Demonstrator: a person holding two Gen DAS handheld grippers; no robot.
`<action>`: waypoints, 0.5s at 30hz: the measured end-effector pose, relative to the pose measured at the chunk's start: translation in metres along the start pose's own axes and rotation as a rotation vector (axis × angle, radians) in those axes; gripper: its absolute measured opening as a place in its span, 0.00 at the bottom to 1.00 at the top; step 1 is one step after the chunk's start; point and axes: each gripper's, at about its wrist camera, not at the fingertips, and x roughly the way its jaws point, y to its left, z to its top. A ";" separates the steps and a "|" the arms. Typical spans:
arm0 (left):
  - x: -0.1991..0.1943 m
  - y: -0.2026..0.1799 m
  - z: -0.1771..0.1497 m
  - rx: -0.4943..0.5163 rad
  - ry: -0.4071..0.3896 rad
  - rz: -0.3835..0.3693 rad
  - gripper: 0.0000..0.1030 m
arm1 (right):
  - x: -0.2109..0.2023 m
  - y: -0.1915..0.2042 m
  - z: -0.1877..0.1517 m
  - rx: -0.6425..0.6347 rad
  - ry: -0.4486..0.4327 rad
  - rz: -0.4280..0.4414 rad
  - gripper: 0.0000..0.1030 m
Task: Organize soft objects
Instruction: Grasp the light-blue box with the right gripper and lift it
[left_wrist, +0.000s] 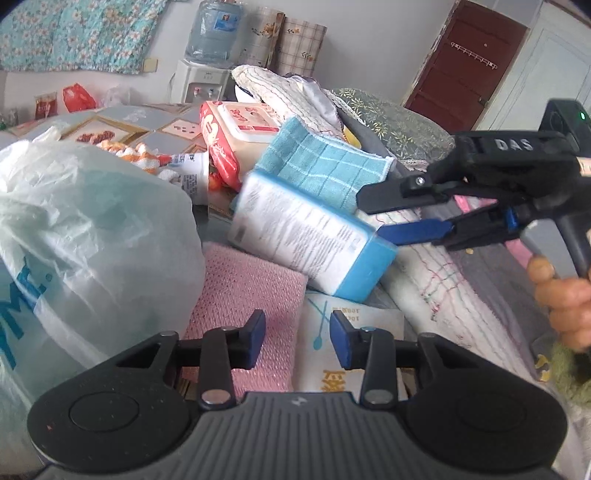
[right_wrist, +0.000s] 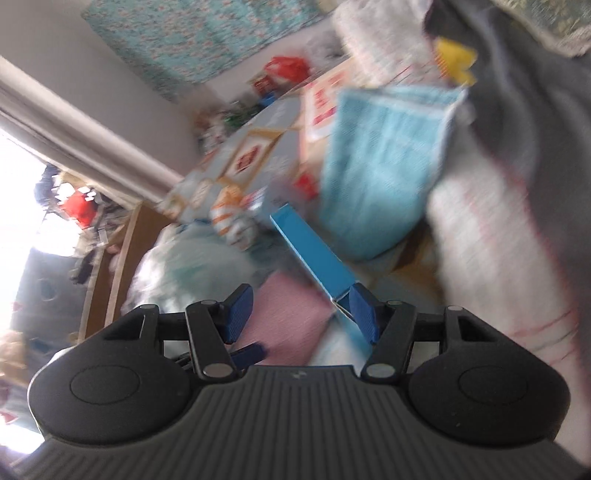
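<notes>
Blue-and-white tissue pack (left_wrist: 314, 236), one, lay mid-frame beside one blue towel (left_wrist: 321, 170); right gripper (left_wrist: 373, 218) spread at its corner; left gripper (left_wrist: 297, 339) parted, empty, over one pink cloth (left_wrist: 251, 291)

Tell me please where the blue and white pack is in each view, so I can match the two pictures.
Left wrist view: the blue and white pack lies tilted at centre, above the pink cloth.
Right wrist view: its blue edge runs diagonally at centre, down to the right gripper.
Shared landmark: the light blue towel behind the pack.
</notes>
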 end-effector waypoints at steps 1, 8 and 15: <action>-0.004 0.001 -0.001 -0.008 -0.001 -0.017 0.43 | 0.002 0.003 -0.004 0.003 0.013 0.017 0.56; -0.021 0.000 -0.005 -0.010 -0.023 -0.066 0.60 | 0.029 0.012 -0.022 0.025 0.108 0.083 0.56; -0.013 0.002 0.001 -0.057 -0.012 -0.068 0.61 | 0.005 0.017 -0.011 0.008 0.027 0.141 0.57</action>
